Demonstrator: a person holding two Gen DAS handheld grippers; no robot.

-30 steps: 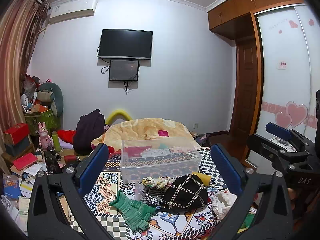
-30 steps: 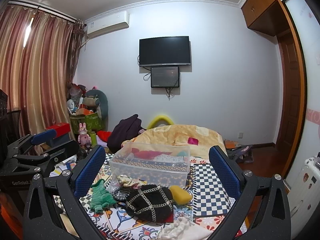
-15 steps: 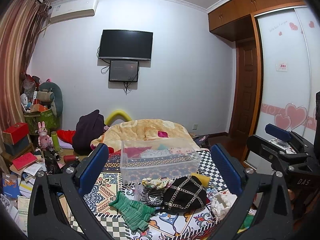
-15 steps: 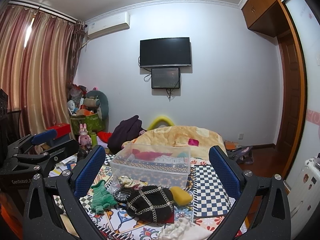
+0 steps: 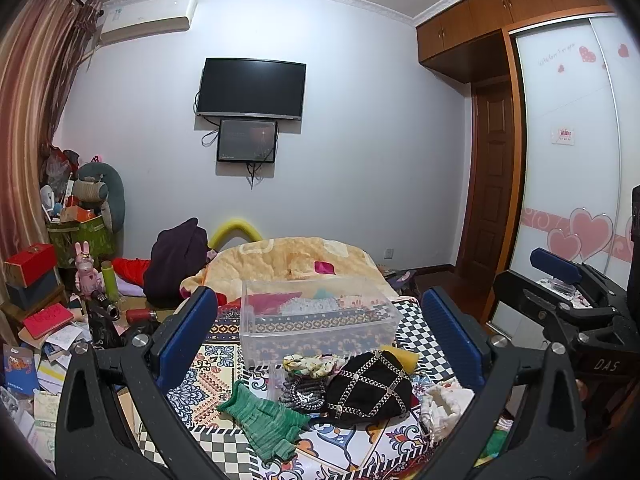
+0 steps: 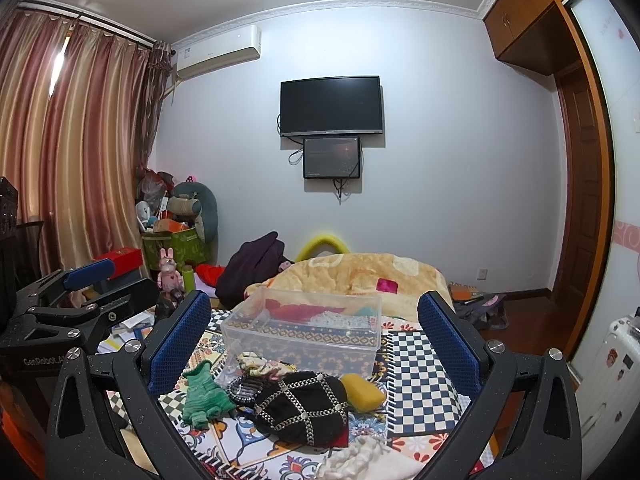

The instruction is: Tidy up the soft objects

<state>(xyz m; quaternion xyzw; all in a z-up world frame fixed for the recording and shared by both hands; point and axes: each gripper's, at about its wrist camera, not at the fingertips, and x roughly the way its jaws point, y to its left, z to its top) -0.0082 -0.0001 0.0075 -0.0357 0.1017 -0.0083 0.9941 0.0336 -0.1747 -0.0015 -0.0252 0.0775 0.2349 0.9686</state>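
Holding steady: left gripper (image 5: pixel 320 328) and right gripper (image 6: pixel 316 328), fingers spread, empty, barely shifted from a second ago. Green knit (image 5: pixel 262 420), black studded hat (image 5: pixel 368 388), scrunchies (image 5: pixel 310 364) lie unsorted before clear bin (image 5: pixel 316 320). Sorting not begun.

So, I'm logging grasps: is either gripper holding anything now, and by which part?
Nothing is held. The left gripper and the right gripper both stand open, jaws empty.
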